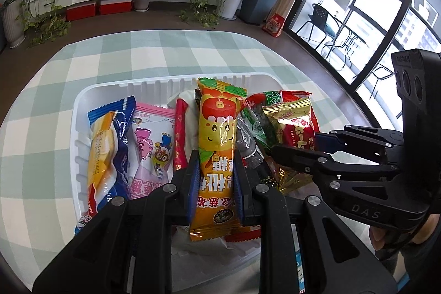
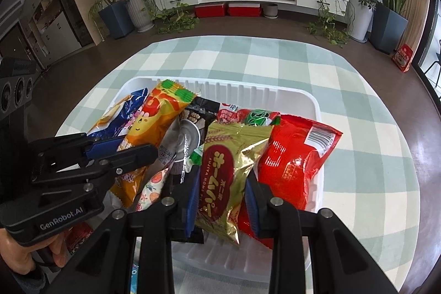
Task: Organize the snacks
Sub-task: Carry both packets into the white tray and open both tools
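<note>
A white plastic tray (image 1: 154,81) on the checked tablecloth is packed with snack packets. My left gripper (image 1: 216,156) is shut on an orange-yellow packet (image 1: 217,112) with a cartoon face, which lies lengthwise over the tray's middle. My right gripper (image 2: 223,172) is shut on a gold packet with a red oval label (image 2: 228,145), held over the tray's right half. In the left wrist view the right gripper (image 1: 296,143) comes in from the right. The right wrist view has the left gripper (image 2: 137,146) at the left, clamped on the orange packet (image 2: 154,115).
Also in the tray are a blue-yellow packet (image 1: 107,153), a pink packet (image 1: 151,139), a green packet (image 1: 256,123), a black packet (image 2: 198,109) and a big red bag (image 2: 297,156). A person's hand (image 2: 16,261) grips the left tool. Potted plants and a red bag (image 2: 403,58) stand on the floor beyond.
</note>
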{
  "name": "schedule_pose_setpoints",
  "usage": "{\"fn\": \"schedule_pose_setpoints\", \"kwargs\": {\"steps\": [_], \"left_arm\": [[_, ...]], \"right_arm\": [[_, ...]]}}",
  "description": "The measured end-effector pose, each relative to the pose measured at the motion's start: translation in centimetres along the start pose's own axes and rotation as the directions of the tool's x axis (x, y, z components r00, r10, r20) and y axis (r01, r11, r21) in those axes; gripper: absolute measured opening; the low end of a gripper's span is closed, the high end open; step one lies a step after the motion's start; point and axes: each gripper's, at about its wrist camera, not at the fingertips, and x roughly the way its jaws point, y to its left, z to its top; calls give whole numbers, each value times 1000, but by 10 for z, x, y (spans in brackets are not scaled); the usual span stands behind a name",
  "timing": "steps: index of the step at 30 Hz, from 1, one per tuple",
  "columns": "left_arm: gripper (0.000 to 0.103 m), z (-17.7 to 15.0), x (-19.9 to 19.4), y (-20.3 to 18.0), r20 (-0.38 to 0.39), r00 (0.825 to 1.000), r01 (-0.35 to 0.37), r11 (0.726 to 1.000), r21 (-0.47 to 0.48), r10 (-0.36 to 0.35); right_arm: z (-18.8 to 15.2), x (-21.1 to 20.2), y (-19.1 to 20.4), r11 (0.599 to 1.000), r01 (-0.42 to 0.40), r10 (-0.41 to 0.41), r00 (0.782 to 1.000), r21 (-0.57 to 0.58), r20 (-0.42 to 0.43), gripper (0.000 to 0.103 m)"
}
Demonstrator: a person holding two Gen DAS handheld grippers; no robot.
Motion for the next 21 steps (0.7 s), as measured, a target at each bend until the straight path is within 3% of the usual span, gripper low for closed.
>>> {"fn": "schedule_pose_setpoints", "kwargs": {"steps": [21], "left_arm": [[22,-6,0,-6,-10,1000,4,1000,29,-3]], "right_arm": [[-7,-7,-2,1000,2,-3,999,18,36,36]]}}
